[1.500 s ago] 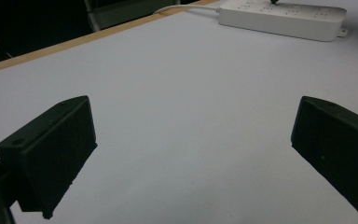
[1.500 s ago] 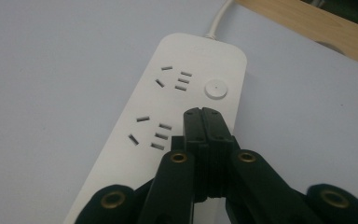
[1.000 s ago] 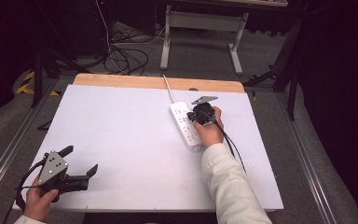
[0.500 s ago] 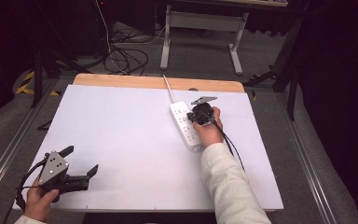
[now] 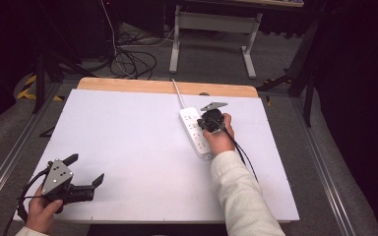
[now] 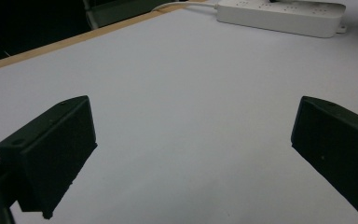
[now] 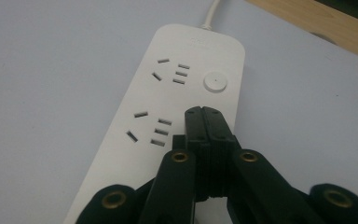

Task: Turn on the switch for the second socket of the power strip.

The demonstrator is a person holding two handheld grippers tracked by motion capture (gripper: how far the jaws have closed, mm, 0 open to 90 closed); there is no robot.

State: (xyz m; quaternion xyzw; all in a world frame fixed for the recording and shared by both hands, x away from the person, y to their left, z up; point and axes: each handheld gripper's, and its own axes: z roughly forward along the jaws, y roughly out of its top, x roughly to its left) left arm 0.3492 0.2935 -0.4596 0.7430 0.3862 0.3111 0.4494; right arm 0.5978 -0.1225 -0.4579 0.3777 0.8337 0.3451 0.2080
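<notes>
Now: closed jaws poised over the power strip's button.

Left hand-held gripper (image 5: 86, 172) rests at the near left corner of the surface (image 5: 128, 147), jaws wide apart and empty, well away from the strip. Power strip (image 5: 197, 132) lies toward the far right, cord running off the far edge. Right hand-held gripper (image 7: 205, 114), jaws pressed together and holding nothing, hovers over the strip just short of the round button (image 7: 215, 81); next, likely a small push forward and down onto it.
</notes>
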